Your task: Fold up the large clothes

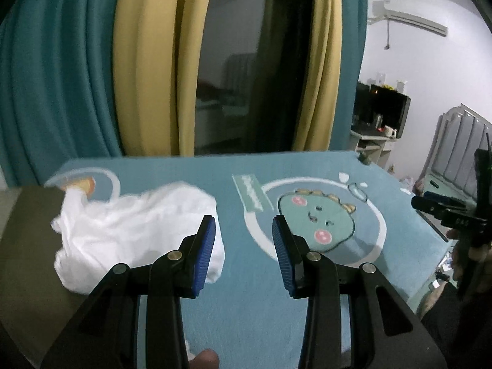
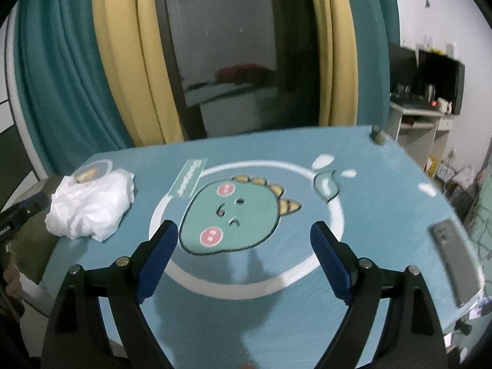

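Teal and yellow curtains (image 2: pixel 92 77) are hanging around a dark window (image 2: pixel 233 61) at twelve o'clock, filling the far side of the room. Below them a blue dinosaur-print mat (image 2: pixel 384 203) is covering the table. At its ten o'clock corner, in the right wrist view, the white garment (image 2: pixel 92 206) is lying in a crumpled heap, spilling partly off the mat's edge, with no clear long axis to read. A phone (image 2: pixel 455 261) is resting face down at three o'clock.

The left gripper (image 1: pixel 244 252) is hovering with jaws half open and nothing between them; the heap is sitting just beside it, at about ten o'clock behind its left pad. The right gripper (image 2: pixel 244 258) is standing wide open, also empty, with the heap well apart toward ten o'clock. The left hand is judged the nearer one for the coming grab.
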The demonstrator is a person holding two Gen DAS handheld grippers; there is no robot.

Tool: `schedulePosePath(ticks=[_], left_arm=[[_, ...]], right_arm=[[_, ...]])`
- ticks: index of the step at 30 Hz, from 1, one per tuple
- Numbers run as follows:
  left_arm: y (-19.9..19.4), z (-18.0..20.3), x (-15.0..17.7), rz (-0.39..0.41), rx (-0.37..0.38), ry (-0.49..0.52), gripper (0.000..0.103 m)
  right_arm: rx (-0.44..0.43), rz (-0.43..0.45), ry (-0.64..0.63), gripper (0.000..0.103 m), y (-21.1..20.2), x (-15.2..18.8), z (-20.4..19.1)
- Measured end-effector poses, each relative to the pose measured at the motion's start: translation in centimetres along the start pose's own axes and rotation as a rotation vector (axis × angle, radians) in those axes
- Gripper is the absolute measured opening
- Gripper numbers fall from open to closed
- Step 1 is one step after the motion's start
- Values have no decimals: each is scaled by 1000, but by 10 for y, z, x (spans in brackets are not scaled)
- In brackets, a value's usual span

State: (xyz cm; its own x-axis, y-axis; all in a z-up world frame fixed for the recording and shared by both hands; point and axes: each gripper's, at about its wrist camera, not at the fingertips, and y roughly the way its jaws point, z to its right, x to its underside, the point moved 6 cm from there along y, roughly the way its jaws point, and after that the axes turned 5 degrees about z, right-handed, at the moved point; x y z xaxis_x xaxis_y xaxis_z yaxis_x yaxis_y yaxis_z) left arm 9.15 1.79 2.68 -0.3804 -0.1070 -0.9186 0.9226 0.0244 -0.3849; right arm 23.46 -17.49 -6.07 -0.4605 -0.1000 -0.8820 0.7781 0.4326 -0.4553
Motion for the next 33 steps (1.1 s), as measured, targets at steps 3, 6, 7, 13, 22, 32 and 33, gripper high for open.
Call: schedulePosePath(ticks=[3,6,7,13,22,32,33], left_arm=[[-9,8,-12,46,26,15,66],[-19,17,-24,105,29,56,67],[-22,19,-27,119,29,68,67],[-37,25,-46,198,34,97,73],[-38,13,-47,216,8,70,79],[-22,-24,-38,182,-34,-25,79],[-21,-26,-38,178,-33,-31,79]], right_arm=[[26,40,-23,88,-12,-14,1],[39,86,-40,89,-26,-29,2],[42,100,-45,90,-30,-34,0],[47,180,-73,96,-50,-57,-7],[74,225,-70,97,-54,-67,-17],[64,185,-76,97,-36,-63,-26],[66,181,-76,97,-34,-63,-27]])
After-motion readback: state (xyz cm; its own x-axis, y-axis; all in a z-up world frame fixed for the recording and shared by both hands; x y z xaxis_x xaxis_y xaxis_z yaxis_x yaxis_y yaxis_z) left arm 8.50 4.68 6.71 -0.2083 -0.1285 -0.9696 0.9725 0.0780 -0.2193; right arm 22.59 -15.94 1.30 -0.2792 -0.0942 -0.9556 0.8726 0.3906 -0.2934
